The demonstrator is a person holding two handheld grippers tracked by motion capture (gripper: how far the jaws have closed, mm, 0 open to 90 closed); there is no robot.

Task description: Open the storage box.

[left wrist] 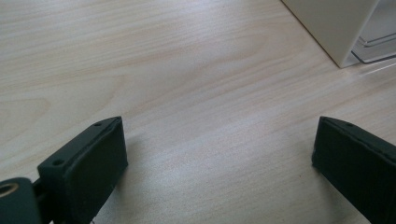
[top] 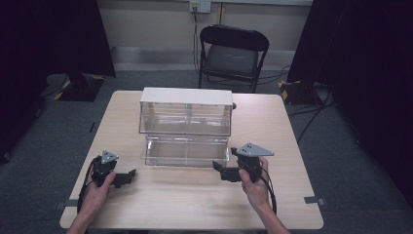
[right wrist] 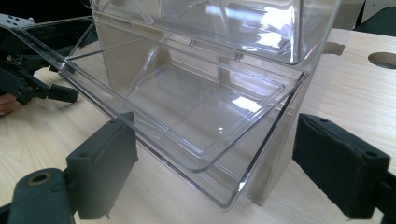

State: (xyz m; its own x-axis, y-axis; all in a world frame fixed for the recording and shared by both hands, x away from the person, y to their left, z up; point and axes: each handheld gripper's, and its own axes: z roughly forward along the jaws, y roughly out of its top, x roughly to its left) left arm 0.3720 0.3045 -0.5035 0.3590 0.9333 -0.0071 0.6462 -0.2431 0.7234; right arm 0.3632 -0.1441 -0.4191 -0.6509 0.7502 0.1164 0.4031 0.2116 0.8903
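Observation:
A clear plastic cabinet (top: 185,117) with a white top stands at the middle of the wooden table (top: 195,200). Its upper bins are shut. Its lower bin (top: 186,152) is tipped open toward me and holds nothing. My left gripper (top: 127,176) rests low on the table, left of the cabinet, open and pointing right. In the left gripper view its jaws stand wide apart over bare wood (left wrist: 219,149), with the cabinet's white corner (left wrist: 336,23) at upper right. My right gripper (top: 219,171) is open just off the bin's front right corner. The bin's clear lip (right wrist: 187,107) lies between its jaws.
A black folding chair (top: 233,53) stands behind the table. A round hole (right wrist: 383,59) is cut in the tabletop near the cabinet's far right side. Dark curtains hang on both sides, and cables run along the floor at right (top: 311,117).

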